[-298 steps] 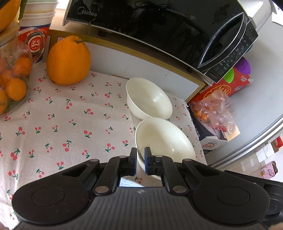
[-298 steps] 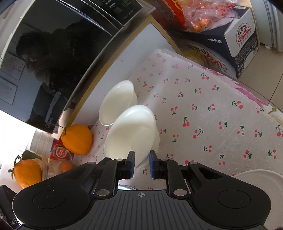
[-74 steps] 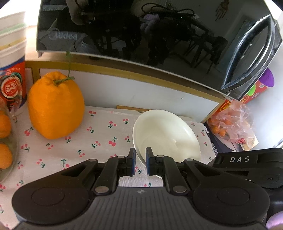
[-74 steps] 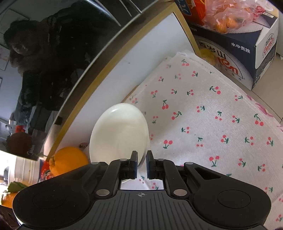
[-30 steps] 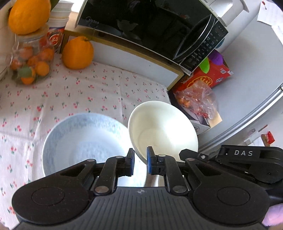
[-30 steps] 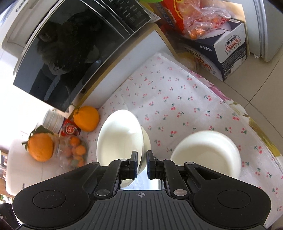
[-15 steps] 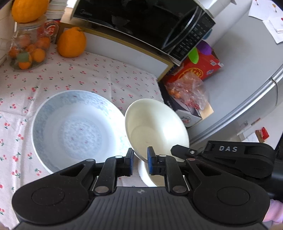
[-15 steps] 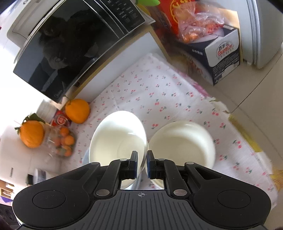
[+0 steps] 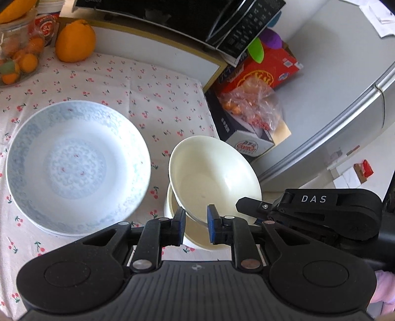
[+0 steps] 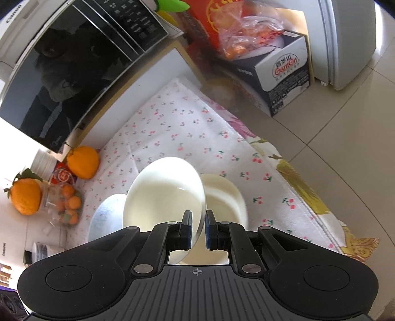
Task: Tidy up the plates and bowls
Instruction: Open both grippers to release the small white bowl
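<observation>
Left wrist view puts your left gripper [image 9: 195, 222] at the near rim of the upper bowl [image 9: 217, 172]. The rim runs slantwise through the gap, and both blue pads meet it. Those jaws have just been easing apart a little, with the rim between them. The upper bowl is cream, tilted, with its open side facing you. It hangs over the lower bowl [image 9: 197, 240], whose wall shows beneath it. Whether the two bowls touch, you cannot tell from here.

The lower bowl stands on the table [image 9: 160, 98] close to its right edge, just beside the blue-patterned plate [image 9: 74, 163]. The plate lies flat toward the left side of the cherry-print cloth. At the table's far edge sit an orange [image 9: 75, 40] and a jar [image 9: 17, 61] of small fruit, with the microwave [image 9: 172, 14] above them.

Right wrist view shows your right gripper [image 10: 198, 228] with its fingers drawn close, pinching the thin rim of the same bowl [image 10: 163, 192]. The bowl stands nearly on edge in this view. The lower bowl [image 10: 222, 197] shows just to its right, near the table's edge by the tiled floor.
</observation>
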Demonstrator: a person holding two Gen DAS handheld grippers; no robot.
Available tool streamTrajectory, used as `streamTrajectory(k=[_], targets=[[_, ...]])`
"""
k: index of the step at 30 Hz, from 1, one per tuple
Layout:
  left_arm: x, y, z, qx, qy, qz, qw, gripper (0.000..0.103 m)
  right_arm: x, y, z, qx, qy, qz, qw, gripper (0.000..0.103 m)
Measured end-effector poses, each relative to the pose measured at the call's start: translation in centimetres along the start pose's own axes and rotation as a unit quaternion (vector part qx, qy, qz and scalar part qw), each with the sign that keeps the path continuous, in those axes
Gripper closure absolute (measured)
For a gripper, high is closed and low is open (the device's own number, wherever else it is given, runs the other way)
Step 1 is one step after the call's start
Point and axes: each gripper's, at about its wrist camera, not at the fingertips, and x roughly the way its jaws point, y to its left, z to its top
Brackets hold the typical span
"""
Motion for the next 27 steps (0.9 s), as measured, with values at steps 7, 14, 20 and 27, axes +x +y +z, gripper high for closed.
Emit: streamTrajectory(k=[7, 14, 20, 27], targets=[[0.9, -0.2, -0.5, 0.005, 0.011, 0.010, 0.9999, 0.085, 0.8, -0.9, 0.1, 0.007, 0.020, -0.006, 1.000, 0.089], [1.3, -0.4, -0.7, 0.011, 0.020, 0.017, 0.9996, 0.085, 1.2, -1.2, 0.1, 0.014, 0.031, -0.008, 0.999, 0.089], [1.5, -0.5, -0.7, 0.014, 0.025, 0.018, 0.9994, 0.083, 1.3, -1.3, 0.0, 0.016, 0.033, -0.011, 0.999, 0.088], [1.6, -1.0, -0.8, 0.028, 0.024, 0.026, 0.9990, 0.079, 1.3, -1.1, 0.1, 0.009, 0.029, -0.018, 0.999, 0.083]])
